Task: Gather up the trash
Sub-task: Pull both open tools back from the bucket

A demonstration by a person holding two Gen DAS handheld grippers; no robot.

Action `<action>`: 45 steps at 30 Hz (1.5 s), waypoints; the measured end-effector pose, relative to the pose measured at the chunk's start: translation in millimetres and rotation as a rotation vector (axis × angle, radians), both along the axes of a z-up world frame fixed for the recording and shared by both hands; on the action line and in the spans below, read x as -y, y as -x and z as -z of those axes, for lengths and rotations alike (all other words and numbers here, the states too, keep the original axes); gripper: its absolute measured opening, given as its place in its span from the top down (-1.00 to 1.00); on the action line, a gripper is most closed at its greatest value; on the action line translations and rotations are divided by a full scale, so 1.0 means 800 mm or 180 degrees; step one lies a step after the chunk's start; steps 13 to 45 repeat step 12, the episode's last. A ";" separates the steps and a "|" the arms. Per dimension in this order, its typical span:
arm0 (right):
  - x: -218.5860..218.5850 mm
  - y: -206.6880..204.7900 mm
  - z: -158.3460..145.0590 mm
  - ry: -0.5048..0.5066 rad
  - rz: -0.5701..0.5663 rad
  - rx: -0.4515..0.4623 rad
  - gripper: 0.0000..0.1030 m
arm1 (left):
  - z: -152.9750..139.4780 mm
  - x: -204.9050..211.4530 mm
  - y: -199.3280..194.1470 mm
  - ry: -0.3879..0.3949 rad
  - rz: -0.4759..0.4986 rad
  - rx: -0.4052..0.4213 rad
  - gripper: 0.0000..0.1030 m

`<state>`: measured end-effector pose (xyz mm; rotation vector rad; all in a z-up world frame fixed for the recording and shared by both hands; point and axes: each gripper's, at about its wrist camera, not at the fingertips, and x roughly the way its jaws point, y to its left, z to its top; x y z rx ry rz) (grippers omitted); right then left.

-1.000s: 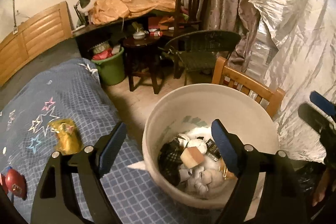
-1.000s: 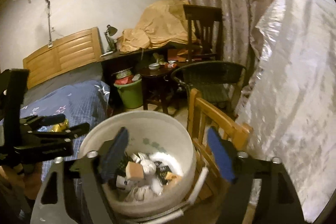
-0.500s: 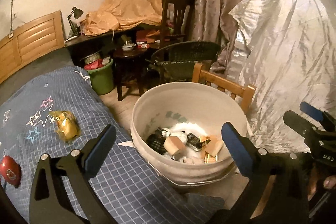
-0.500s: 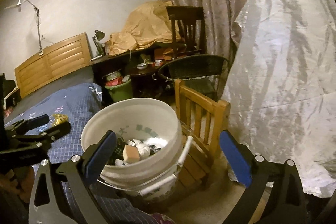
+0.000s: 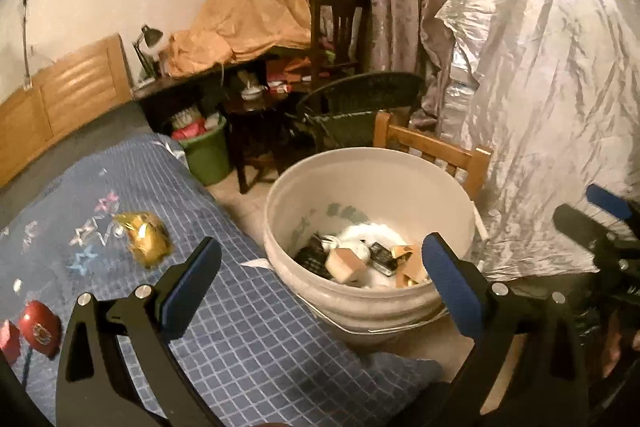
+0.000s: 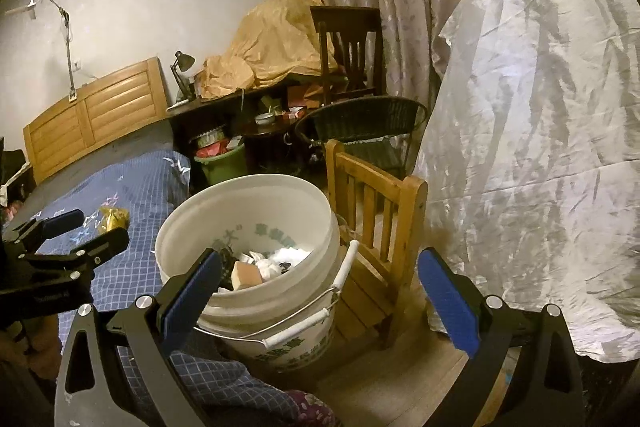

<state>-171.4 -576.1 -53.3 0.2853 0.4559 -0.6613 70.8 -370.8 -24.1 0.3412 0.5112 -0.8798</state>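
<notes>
A: Logging my left gripper [image 5: 320, 279]. Fingers spread wide, nothing between the blue pads [image 5: 192, 283]. It sits above the edge of the bed, aimed across the white bucket [image 5: 360, 179].

B: And the right gripper [image 6: 326, 293]?

A: Also wide apart, empty. From my right wrist view the bucket stands on the floor between the bed and a small wooden chair [image 6: 380, 203], touching or just beside both; I cannot tell which. Its wire handle [image 6: 316, 319] hangs down the front wall.

B: Contents of the bucket?

A: Mixed trash inside: a tan block [image 5: 346, 263], a dark packet [image 5: 382, 258], white crumpled paper [image 5: 366, 237], some brown card pieces. It fills only the bottom.

B: Anything on the bed?

A: On the blue checked bedspread [image 5: 248, 339] I note a gold crumpled wrapper [image 5: 144, 239], well apart from the bucket, near the star print. A red round item [image 5: 40, 321] lies at the far left edge of my left view, partly cut off; I cannot identify it.

B: Background?

A: Silver sheet [image 6: 540, 107] draped to the right, green bin [image 5: 208, 155] by the dark desk, curtains behind.
</notes>
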 end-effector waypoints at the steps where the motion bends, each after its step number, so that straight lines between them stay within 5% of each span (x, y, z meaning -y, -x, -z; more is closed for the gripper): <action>1: 0.001 0.001 -0.001 0.0001 0.0003 0.0004 -0.90 | 0.001 0.000 0.001 -0.0013 0.0022 -0.0009 -0.88; 9: 0.004 0.006 -0.001 -0.0038 0.0023 0.0013 -0.90 | 0.003 0.003 -0.004 -0.0091 0.0175 -0.0295 -0.88; 45: 0.002 0.005 0.000 -0.0039 0.0013 0.0010 -0.90 | 0.005 0.003 -0.003 -0.0115 0.0188 -0.0298 -0.88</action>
